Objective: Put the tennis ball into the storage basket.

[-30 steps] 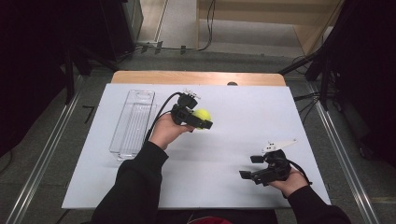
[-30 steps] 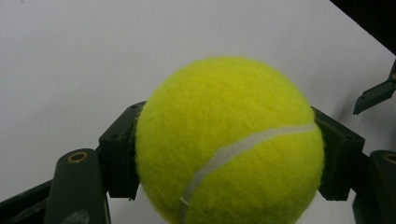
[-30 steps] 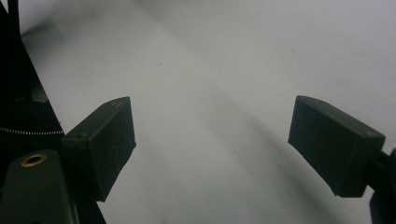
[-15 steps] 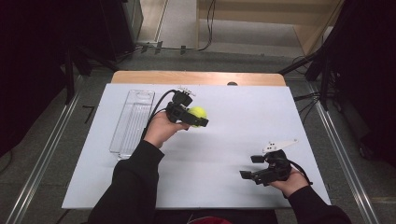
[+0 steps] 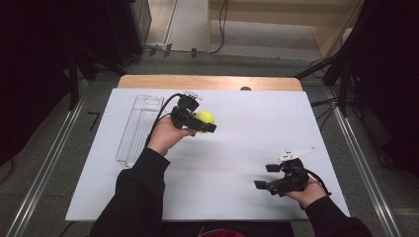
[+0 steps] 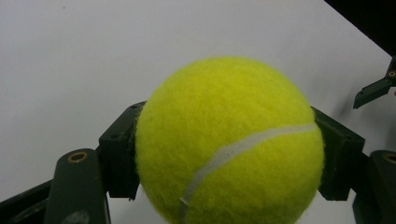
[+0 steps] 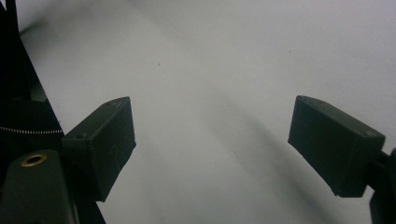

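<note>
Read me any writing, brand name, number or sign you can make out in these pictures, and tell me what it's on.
None can be read.
Tennis ball: no print on the side that shows, just its white seam.
Left gripper, shut on the ball: no lettering visible.
Right gripper, jaws open: no lettering visible.
Clear tray: no label visible.
White table: plain, no markings.

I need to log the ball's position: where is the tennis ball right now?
In the high view the tennis ball sits clamped in the left gripper, above the white table, just right of the clear tray.
</note>
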The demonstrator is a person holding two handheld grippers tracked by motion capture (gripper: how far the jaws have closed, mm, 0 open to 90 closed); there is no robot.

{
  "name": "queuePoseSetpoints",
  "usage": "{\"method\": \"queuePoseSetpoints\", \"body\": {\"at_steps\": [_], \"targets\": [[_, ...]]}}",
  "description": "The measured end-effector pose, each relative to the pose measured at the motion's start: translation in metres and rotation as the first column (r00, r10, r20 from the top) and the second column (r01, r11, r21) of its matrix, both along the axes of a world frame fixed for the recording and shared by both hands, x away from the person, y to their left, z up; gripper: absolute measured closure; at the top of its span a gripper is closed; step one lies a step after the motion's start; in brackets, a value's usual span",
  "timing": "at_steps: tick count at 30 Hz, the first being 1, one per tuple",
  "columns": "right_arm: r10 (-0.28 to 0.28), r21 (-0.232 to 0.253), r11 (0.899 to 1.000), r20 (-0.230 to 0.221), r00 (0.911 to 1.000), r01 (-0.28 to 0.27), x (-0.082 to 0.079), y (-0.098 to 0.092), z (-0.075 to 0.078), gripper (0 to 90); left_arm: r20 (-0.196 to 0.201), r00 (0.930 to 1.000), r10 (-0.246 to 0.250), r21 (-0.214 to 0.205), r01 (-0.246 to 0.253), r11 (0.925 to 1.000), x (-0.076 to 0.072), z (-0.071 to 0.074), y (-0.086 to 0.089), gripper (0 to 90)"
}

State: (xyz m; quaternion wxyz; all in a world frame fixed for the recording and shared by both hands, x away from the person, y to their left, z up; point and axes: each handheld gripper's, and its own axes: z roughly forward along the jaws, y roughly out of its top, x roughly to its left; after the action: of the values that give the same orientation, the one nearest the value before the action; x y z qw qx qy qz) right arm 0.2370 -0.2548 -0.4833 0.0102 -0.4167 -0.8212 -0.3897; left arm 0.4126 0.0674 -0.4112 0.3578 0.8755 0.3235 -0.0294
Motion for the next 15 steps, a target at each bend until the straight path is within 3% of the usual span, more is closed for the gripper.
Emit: {"method": "queuePoseSetpoints", "body": {"at_steps": [15], "targets": [[0.0,0.001,1.0,0.005,1.0,0.0,0.001,0.001,0.0,12.7,0.011,0.9996,0.028,-0.014,-0.027,0.9995,0.002,0.009,0.019,26.6]]}}
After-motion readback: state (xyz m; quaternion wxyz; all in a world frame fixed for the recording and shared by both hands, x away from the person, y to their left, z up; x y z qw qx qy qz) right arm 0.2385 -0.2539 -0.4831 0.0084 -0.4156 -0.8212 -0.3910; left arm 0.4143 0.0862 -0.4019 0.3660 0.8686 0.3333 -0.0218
